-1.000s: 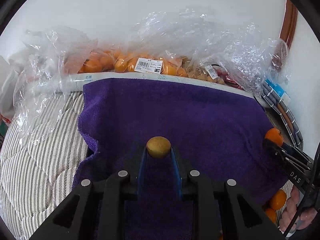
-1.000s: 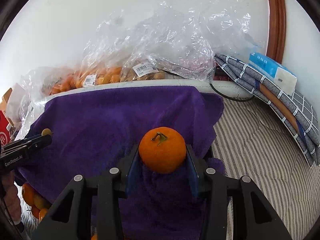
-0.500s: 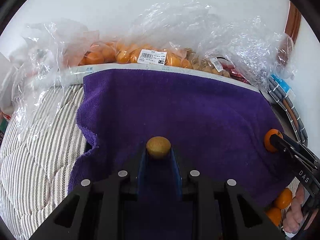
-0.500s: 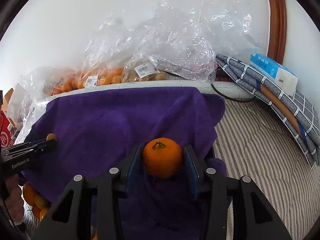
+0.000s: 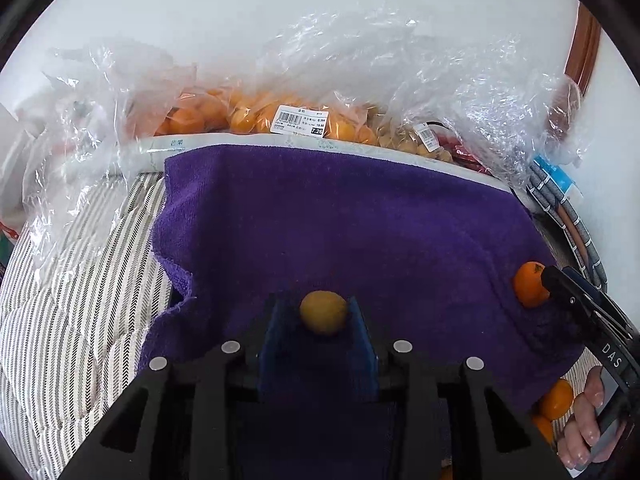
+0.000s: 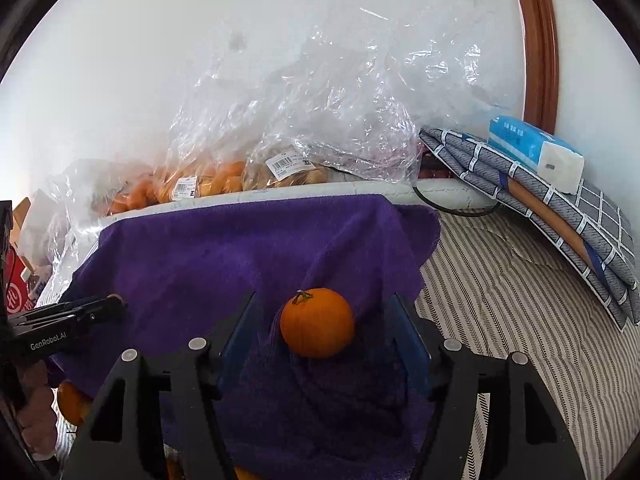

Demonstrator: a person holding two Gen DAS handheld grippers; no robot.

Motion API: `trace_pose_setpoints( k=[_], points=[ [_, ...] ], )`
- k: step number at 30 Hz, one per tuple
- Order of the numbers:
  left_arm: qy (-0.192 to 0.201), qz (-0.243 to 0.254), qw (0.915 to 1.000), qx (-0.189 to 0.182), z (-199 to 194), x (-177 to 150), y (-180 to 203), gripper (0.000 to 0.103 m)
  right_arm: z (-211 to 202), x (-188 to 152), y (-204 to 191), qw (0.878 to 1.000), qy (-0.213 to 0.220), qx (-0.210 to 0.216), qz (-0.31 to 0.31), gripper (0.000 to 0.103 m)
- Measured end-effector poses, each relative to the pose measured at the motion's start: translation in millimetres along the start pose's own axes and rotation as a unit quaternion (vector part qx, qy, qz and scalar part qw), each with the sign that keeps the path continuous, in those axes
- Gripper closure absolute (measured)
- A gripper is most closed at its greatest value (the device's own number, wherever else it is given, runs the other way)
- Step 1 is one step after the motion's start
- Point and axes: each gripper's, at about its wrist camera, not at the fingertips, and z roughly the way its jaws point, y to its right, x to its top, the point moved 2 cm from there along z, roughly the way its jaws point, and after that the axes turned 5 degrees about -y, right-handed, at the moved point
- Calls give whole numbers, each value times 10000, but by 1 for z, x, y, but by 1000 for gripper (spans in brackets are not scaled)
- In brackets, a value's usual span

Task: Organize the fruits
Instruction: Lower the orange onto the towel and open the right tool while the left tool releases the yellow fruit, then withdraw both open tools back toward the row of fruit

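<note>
A purple towel (image 5: 360,220) covers the striped bedding. A small yellow-brown fruit (image 5: 323,312) lies on the towel between the blue pads of my left gripper (image 5: 320,308). Its jaws are opening, with a slim gap beside the fruit. An orange (image 6: 317,322) with a green stem sits on a fold of the towel (image 6: 240,260). My right gripper (image 6: 322,312) is opening around it, both pads well clear. The left wrist view shows the right gripper's fingertips (image 5: 554,276) beside that orange (image 5: 527,284). The left gripper's fingertips (image 6: 108,306) show in the right wrist view.
Clear plastic bags (image 5: 248,116) of oranges and small fruits line the wall behind the towel. Folded grey checked cloth (image 6: 560,216) and a blue tissue pack (image 6: 532,152) lie at the right. More oranges (image 5: 558,400) sit at the towel's near edge by a hand (image 5: 584,432).
Both fruits came down onto the towel. The right jaws spread wide off the orange. The left jaws parted slightly from the small fruit.
</note>
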Motion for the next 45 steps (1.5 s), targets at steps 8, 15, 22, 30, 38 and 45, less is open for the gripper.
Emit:
trace_pose_setpoints(
  k=[8,15,22,30,38,45],
  points=[
    [152,-7,9999,-12,-4,1,1,51,-9,0,3,9997,240,-83,28,37],
    [346,-180,9992,-46,-10,1,-3,51,-18,3,6,9996,234,-41,120,37],
    [513,-78,9986,31,-21,2,4,51,-31,9,12,9995,166,-82,257,37],
    [632,-117,9976,-239,-49,0,14,51,-71,-1,10,9993,178,-321,-4,37],
    [568,74,9984,0,-84,-27,17,51,-97,-26,10,9995,-43,-302,-92,37],
    [520,-144,9985,-124,-114,-56,0,51,-106,-54,15,9991,-367,-28,231,41]
  ],
)
